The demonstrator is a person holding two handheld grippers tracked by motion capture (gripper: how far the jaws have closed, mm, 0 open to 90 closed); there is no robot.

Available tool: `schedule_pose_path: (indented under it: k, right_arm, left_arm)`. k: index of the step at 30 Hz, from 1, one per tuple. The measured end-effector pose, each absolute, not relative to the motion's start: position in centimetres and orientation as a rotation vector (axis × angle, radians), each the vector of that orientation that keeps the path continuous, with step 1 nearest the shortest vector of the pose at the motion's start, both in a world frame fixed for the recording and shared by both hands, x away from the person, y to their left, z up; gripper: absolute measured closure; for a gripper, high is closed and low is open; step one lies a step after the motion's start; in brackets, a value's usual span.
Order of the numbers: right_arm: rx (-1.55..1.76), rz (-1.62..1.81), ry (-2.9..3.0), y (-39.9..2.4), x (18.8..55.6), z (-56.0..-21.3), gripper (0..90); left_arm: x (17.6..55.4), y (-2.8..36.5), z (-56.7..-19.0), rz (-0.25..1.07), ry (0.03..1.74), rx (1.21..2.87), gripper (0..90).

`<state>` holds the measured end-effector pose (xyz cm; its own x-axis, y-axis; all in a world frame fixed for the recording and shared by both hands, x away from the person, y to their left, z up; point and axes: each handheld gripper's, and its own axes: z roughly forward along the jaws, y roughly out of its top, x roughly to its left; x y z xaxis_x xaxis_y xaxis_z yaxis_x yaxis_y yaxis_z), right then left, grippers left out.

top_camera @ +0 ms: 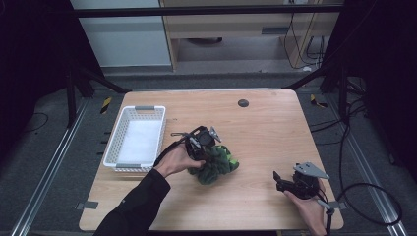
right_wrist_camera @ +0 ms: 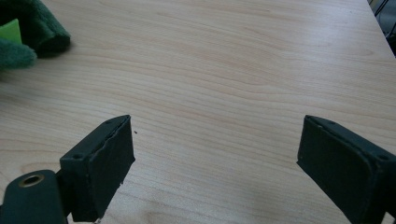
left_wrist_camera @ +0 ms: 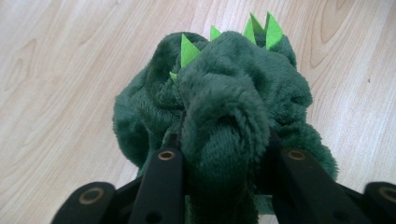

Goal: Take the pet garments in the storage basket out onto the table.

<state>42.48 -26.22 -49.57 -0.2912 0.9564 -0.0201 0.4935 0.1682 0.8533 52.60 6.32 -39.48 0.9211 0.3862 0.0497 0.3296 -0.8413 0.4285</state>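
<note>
A dark green plush toy [top_camera: 217, 165] with bright green spikes lies bunched on the wooden table [top_camera: 265, 128], just left of its middle. My left gripper [top_camera: 200, 146] bears down on it from the left side. In the left gripper view, both black jaws pinch a thick fold of the plush toy [left_wrist_camera: 224, 102], and the left gripper [left_wrist_camera: 223, 144] has its tips buried in the pile. Near the table's front right corner, my right gripper [top_camera: 281, 178] is held low with its jaws wide apart. The right gripper [right_wrist_camera: 215, 149] has bare wood between its pads, and the plush toy [right_wrist_camera: 21, 35] lies off to the upper left.
A white plastic basket [top_camera: 147, 107] stands at the table's left side, close to the left hand. A small black disc [top_camera: 243, 103] sits near the far edge. Cables trail on the floor to the right of the table.
</note>
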Motion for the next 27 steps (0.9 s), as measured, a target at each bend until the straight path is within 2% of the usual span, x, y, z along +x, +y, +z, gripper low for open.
schedule_pose_path:
  k: [6,8,10,17,21,27]
  right_arm:
    - [1.374,1.032,1.869,-26.2,42.5,-49.6,10.7]
    - [1.380,1.034,1.869,-26.2,42.5,-49.5,10.7]
    - [1.378,1.034,1.869,-26.2,42.5,-49.6,10.7]
    - [1.383,1.033,1.868,-26.2,42.5,-49.5,10.6]
    - [1.383,1.031,1.867,-26.2,42.5,-49.6,10.6]
    - [1.378,1.029,1.865,-26.3,42.5,-49.6,10.3]
  left_arm:
    - [52.5,6.1,-40.5,0.168,0.527,2.666,63.2]
    - [52.6,6.2,-40.6,0.172,0.530,2.662,54.6]
    - [52.6,6.2,-40.6,0.171,0.535,2.650,52.7]
    - [52.5,6.6,-40.0,0.171,0.563,2.598,33.3]
    - [52.2,7.1,-39.7,0.175,0.574,2.560,27.5]
    - [51.7,8.0,-39.0,0.208,0.601,2.487,23.7]
